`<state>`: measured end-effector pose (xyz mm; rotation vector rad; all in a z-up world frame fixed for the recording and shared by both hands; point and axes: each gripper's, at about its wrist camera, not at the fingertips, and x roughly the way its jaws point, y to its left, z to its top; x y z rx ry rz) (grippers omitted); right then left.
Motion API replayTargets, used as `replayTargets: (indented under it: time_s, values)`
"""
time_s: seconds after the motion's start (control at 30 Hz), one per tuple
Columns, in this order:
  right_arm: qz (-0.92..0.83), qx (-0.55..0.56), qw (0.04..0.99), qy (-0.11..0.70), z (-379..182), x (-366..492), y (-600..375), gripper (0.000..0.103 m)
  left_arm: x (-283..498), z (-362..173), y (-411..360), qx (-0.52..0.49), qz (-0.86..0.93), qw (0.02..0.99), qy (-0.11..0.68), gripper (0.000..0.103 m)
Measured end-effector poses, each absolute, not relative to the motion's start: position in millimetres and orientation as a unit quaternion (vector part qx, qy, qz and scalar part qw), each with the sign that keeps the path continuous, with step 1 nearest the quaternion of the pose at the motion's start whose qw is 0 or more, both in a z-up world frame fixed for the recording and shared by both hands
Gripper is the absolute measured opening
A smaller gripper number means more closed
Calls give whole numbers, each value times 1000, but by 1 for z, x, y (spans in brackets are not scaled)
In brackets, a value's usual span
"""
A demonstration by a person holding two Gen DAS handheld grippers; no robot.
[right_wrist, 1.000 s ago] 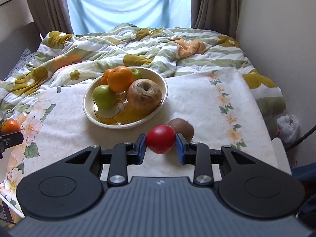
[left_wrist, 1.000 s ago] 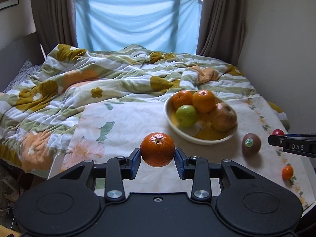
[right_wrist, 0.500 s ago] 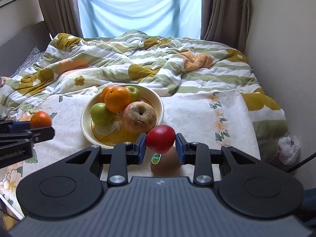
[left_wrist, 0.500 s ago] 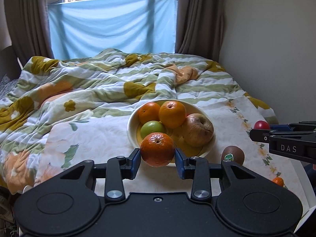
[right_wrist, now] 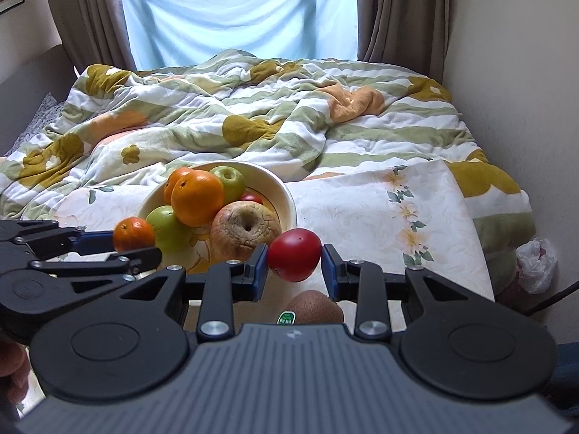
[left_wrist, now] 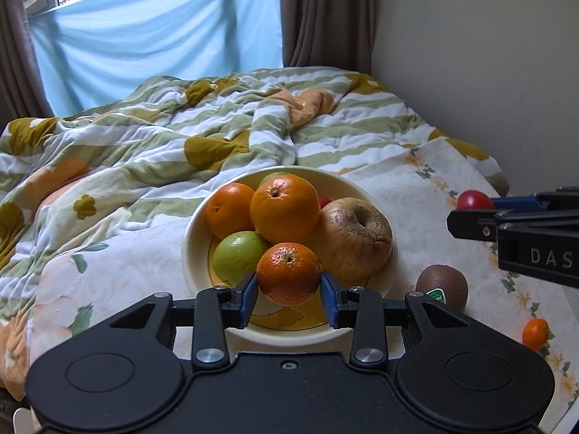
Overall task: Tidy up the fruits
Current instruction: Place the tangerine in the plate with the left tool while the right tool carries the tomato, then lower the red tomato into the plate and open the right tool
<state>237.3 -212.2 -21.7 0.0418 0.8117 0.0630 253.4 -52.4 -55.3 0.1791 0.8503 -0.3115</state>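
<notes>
On the bed (left_wrist: 416, 188), over a floral sheet, sits a cream bowl (left_wrist: 191, 249) holding two oranges (left_wrist: 284, 208), green apples (left_wrist: 239, 255) and a wrinkled brown apple (left_wrist: 356, 238), with a bit of red fruit showing behind them. Above the bowl's near rim the left gripper (left_wrist: 288, 294) has its fingers (left_wrist: 248, 294) closed on a small mandarin (left_wrist: 288, 273), pressing it from both sides. Just right of the bowl, the right gripper (right_wrist: 295, 269) has its fingers (right_wrist: 258, 267) clamped on a red tomato (right_wrist: 295, 258), held above the sheet. Below the tomato a kiwi (right_wrist: 315, 311) with a green sticker lies on the sheet, near the bowl. Another small mandarin (left_wrist: 535, 332) lies farther right, well apart from the bowl. A striped quilt (left_wrist: 181, 137) is bunched behind the bowl, before a window covered with blue cloth (left_wrist: 155, 43).
</notes>
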Motion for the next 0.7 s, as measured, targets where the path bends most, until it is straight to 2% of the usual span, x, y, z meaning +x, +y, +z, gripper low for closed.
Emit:
replayTargets:
  time_s: [0.17, 0.2, 0.23, 0.3, 0.7]
  values:
    - [23, 23, 916, 399, -24, 248, -212, 47, 263, -66, -55, 95, -164, 889, 417, 42]
    - [22, 23, 916, 400, -24, 250, -212, 47, 263, -67, -55, 96, -166, 888, 418, 48]
    - [22, 22, 915, 401, -25, 251, -212, 47, 264, -67, -56, 97, -168, 888, 418, 68]
    - [22, 20, 915, 402, -26, 253, -211, 47, 262, -65, -55, 101, -166, 893, 407, 91]
    - [57, 11, 913, 405, -28, 260, -187, 47, 242, -54, -23, 102, -141, 900, 401, 93]
